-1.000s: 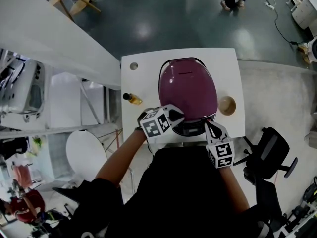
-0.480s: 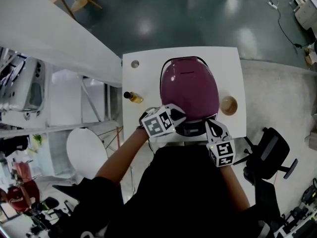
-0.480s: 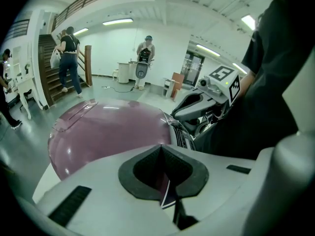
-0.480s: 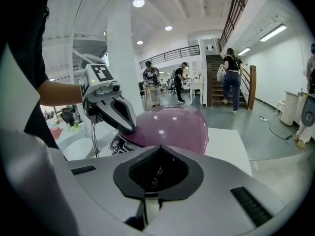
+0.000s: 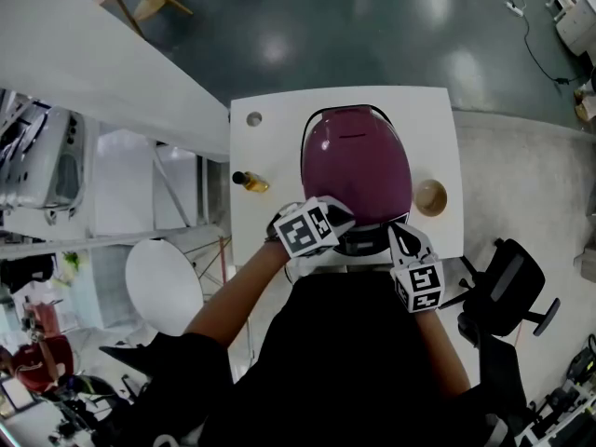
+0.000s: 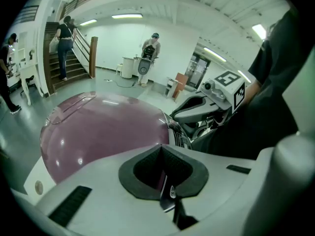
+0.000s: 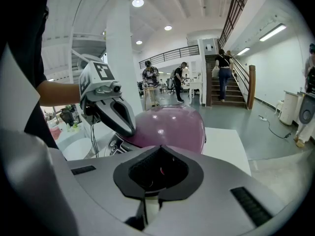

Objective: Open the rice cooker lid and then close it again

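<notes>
**Both hand-held grippers at the front of the closed rice cooker**

In your head view, the maroon rice cooker (image 5: 356, 161) sits at the centre of the white counter (image 5: 279, 138), with its domed lid (image 5: 354, 147) down. Its dark control panel (image 5: 358, 242) faces you at the lower edge of the counter.

Your left hand-held gripper (image 5: 333, 218) is at the lower left of the dome, its tip against or just above the lid's front edge. Its own view shows the jaws closed together with nothing between them and the glossy lid right behind.

Your right hand-held gripper (image 5: 399, 237) is at the cooker's lower right corner, beside the panel. Its jaws are pressed together too, and empty.

A small bottle (image 5: 250, 183) lies on the counter left of the cooker, and a round tan bowl (image 5: 429, 196) sits to its right.
</notes>
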A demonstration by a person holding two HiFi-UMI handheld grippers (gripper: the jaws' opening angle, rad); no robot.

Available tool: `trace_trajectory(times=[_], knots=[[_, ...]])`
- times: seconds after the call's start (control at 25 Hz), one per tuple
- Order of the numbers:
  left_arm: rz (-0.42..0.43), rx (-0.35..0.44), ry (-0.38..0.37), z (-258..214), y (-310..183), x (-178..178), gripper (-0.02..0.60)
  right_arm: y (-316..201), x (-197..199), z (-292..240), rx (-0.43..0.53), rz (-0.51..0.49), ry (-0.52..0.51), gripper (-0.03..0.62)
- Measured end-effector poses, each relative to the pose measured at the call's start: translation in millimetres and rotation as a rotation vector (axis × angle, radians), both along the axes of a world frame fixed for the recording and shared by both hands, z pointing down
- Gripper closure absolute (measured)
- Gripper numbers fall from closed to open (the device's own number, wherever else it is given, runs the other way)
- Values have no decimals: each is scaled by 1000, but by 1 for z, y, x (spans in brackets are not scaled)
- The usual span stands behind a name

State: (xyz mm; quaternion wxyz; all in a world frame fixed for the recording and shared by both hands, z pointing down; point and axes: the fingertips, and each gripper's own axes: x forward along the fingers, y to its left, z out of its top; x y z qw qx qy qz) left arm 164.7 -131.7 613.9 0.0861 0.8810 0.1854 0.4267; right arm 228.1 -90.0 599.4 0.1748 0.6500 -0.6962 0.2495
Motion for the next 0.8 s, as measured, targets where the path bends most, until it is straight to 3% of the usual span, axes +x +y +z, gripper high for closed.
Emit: trace_trajectory(times=[0.36,0.68,0.8], knots=[[11,-21,-53,3,4,2,580,3,0,2,-4,1,0,594],[51,-53,-64,5,22,3,580,-15,14,-8,27,6,3,594],[64,-32,-54,7,28,2,579,-17,15,-11,33,7,-4,594]])
